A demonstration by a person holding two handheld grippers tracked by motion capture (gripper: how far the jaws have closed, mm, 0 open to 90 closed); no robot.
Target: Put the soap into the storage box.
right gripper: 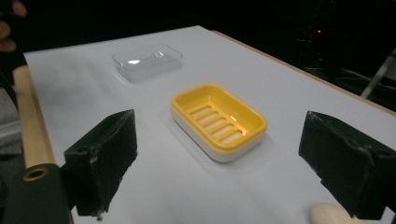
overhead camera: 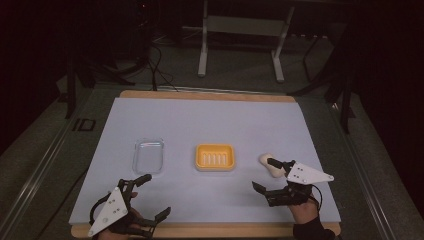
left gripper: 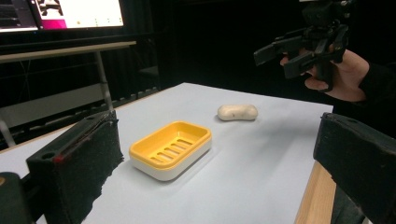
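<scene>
The soap [overhead camera: 267,163] lies on the table [overhead camera: 210,120], at about 3 o'clock from the yellow dish [overhead camera: 215,157]. The right gripper [overhead camera: 265,176] is nearest, its fingers wide apart with nothing between them, and the soap sits just at 1 o'clock of them. The left gripper [overhead camera: 153,196] is far off, fingers apart too.

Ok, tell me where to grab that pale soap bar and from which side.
Probably take the soap bar across its narrower waist, from above. It lies flat on the table, long and rounded, with a slight pinch midway. The open right gripper is nearest.

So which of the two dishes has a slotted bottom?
The yellow plastic soap dish at the centre; the clear plastic tray to its left is smooth.
</scene>
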